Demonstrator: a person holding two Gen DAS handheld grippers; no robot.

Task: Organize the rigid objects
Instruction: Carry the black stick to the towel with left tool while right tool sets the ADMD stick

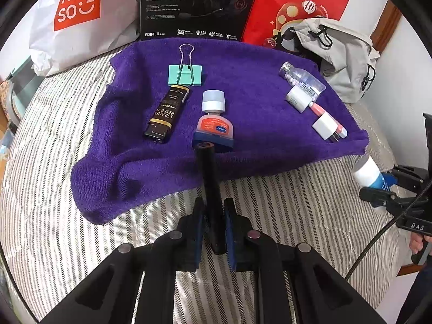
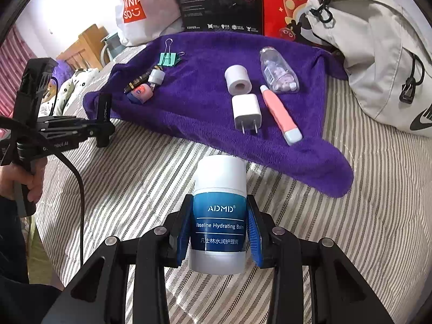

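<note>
My left gripper [image 1: 213, 210] is shut on a slim black tube [image 1: 209, 178] that points toward the purple towel [image 1: 243, 145]. My right gripper [image 2: 220, 224] is shut on a white and blue balm bottle [image 2: 220, 189], held over the striped bedding in front of the towel. On the towel's left lie a green binder clip [image 1: 185, 74], a black lighter [image 1: 166, 113] and a small orange bottle [image 1: 214, 118]. To the right lie a pill bottle [image 2: 279, 71], a white tape roll [image 2: 237, 79], a white plug [image 2: 247, 110] and a pink pen [image 2: 280, 113].
Behind the towel stand a white Miniso bag [image 1: 78, 19], a black headset box [image 1: 197, 5] and a red bag [image 1: 294, 5]. A grey backpack [image 2: 378, 54] lies at the right. A hand [image 2: 24, 181] holds the left gripper. Striped bedding [image 1: 67, 243] surrounds the towel.
</note>
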